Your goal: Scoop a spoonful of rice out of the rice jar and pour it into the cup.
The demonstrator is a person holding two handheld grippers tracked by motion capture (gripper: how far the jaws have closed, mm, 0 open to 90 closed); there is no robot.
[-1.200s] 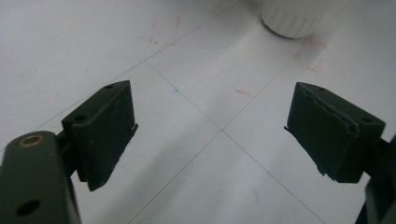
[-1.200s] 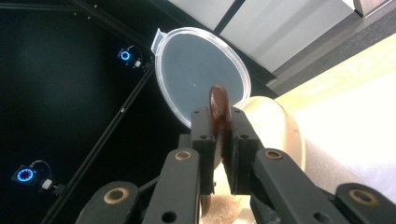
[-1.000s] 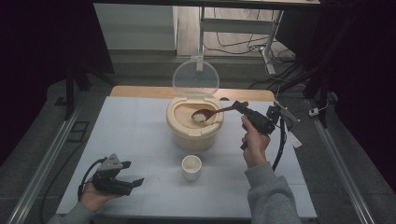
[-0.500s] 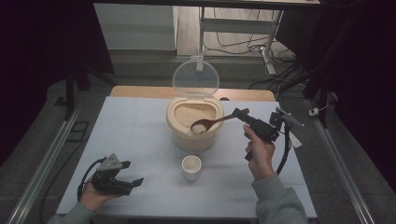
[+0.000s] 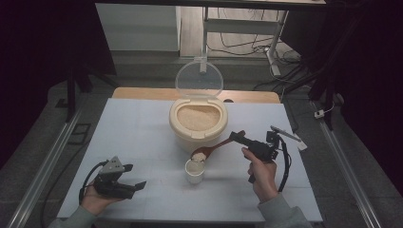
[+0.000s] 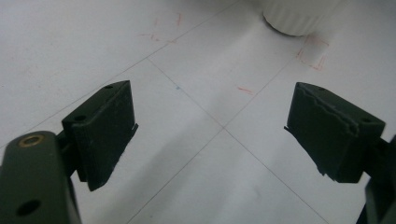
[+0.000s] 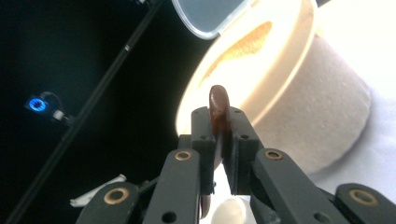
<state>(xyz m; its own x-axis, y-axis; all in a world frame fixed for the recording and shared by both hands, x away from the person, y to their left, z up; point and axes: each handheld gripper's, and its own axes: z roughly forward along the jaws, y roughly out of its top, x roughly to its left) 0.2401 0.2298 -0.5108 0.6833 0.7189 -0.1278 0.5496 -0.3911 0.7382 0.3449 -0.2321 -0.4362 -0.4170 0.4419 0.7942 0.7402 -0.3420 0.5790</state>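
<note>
Nearest you, your left claw rests on the table, jaws apart and empty. Your right claw is clamped on the wooden spoon, whose rice-laden bowl hangs over the small white cup. The scoop looks done; tipping it in remains. Beyond stands the open rice container.

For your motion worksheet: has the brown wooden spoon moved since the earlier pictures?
Yes. The brown wooden spoon has left the round beige rice container and now tips over the small white cup nearer the person.
</note>
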